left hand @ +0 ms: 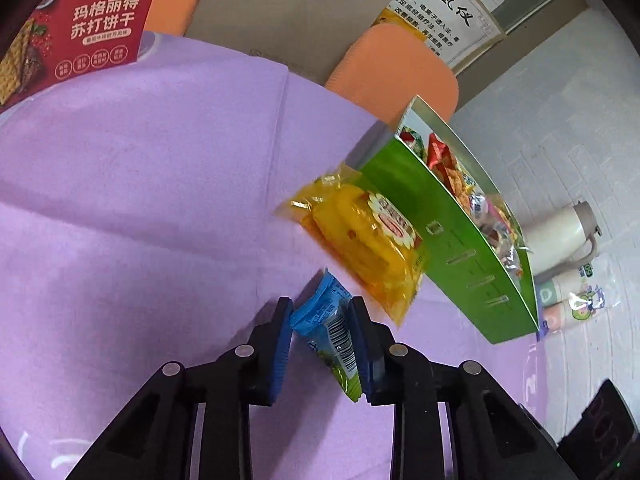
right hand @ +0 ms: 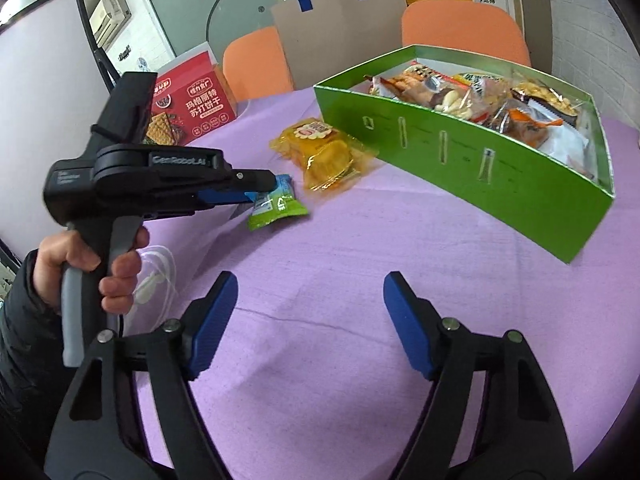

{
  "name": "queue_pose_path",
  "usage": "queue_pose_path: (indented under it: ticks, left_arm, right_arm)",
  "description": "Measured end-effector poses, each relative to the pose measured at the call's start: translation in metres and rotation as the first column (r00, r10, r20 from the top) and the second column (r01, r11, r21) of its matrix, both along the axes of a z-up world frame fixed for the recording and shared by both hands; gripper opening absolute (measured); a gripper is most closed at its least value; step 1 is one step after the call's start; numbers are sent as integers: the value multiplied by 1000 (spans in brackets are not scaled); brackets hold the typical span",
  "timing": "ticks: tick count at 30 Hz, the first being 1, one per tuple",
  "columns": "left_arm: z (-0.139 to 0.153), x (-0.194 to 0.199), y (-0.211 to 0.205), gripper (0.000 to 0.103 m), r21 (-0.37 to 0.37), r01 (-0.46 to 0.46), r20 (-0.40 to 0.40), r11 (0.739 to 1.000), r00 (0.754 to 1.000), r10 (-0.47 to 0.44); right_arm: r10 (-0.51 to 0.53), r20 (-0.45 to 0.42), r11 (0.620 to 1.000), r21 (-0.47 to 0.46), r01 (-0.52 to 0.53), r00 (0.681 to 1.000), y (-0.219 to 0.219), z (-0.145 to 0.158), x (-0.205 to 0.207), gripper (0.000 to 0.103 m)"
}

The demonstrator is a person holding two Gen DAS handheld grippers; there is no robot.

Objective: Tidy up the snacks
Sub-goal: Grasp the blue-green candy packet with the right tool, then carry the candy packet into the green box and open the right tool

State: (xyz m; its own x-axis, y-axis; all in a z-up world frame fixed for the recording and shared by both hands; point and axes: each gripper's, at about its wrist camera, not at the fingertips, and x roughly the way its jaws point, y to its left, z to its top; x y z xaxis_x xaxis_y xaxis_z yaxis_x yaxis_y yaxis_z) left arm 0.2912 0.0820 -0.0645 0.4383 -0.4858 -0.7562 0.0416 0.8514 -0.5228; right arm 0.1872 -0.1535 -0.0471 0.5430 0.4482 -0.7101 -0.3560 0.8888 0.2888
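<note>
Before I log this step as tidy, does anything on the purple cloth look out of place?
Yes. The yellow clear-wrapped snack pack lies loose on the purple tablecloth beside the green cardboard box, not inside with the others. The left gripper pinches the small blue-and-green packet, also outside it.

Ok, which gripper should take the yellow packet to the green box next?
Right. The right gripper is open and empty, facing the yellow packet beside the green box. The left gripper has its jaws shut on the blue-green packet.
</note>
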Motion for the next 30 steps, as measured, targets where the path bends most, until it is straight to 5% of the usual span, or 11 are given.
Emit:
queue_pose_path:
  ticks: [5,7,11,19,23,30]
  left_arm:
    - [10,-32,-1,34,-9,36,28,999,999,-36]
    - [16,-38,3,48,-25,37,47,999,998,-36]
    - [20,-36,6,48,24,45,65,999,997,-47]
    - [7,-28,8,44,1,63,31,998,998,-63]
    - [1,-29,5,26,1,92,23,996,995,-92]
    - [9,-43,-2,21,5,106,45,994,993,-106]
  right_arm:
    - [33,-36,999,4,-33,999,18,-9,6,65]
    - [43,-47,999,5,-43,998,24,-12,7,64]
    - [53,-58,999,5,-53,997,37,-13,16,63]
    - [47,-65,998,-28,-48,997,58,-19,37,56]
    - [55,-60,998,-34,-57,997,63,-23,41,23]
    - [50,-41,999,-9,-51,998,56,-23,32,13]
